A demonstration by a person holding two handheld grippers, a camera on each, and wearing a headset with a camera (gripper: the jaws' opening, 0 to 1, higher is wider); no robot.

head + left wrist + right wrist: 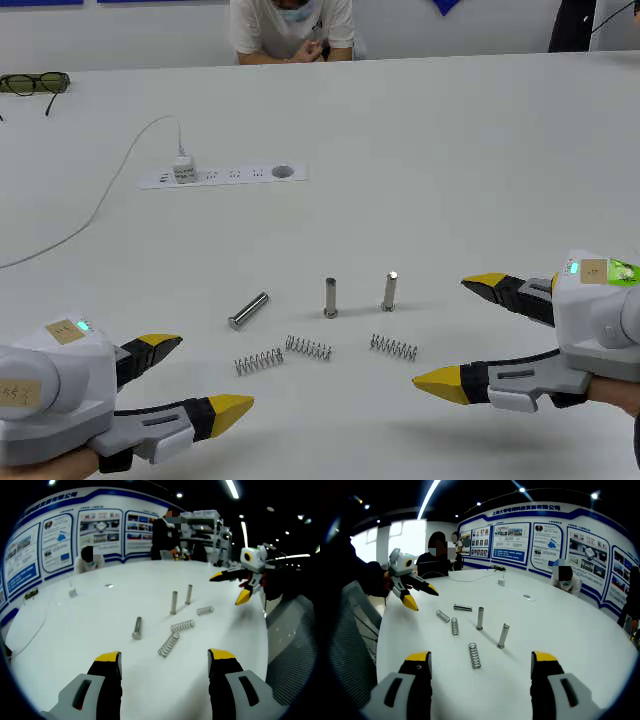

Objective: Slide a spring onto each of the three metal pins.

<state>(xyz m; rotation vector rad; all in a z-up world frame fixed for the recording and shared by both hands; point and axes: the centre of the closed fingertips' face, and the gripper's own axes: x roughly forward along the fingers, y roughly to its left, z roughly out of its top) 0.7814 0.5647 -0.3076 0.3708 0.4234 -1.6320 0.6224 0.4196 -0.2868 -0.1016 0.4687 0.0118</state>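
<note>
Three metal pins are on the white table: one lies flat (248,310), two stand upright (330,298) (390,291). Three springs lie in front of them: left (259,360), middle (308,347), right (393,347). My left gripper (195,373) is open at the lower left, short of the springs, nothing between its yellow tips. My right gripper (473,332) is open at the right, beside the right spring and upright pin. The left gripper view shows the flat pin (137,628), upright pins (173,602) and springs (169,643). The right gripper view shows the nearest spring (474,655) and pin (503,635).
A white power strip (222,175) with a plugged charger and cable lies further back. Dark glasses (35,83) sit at the far left. A person (292,28) sits across the table. Bare table surface surrounds the pins.
</note>
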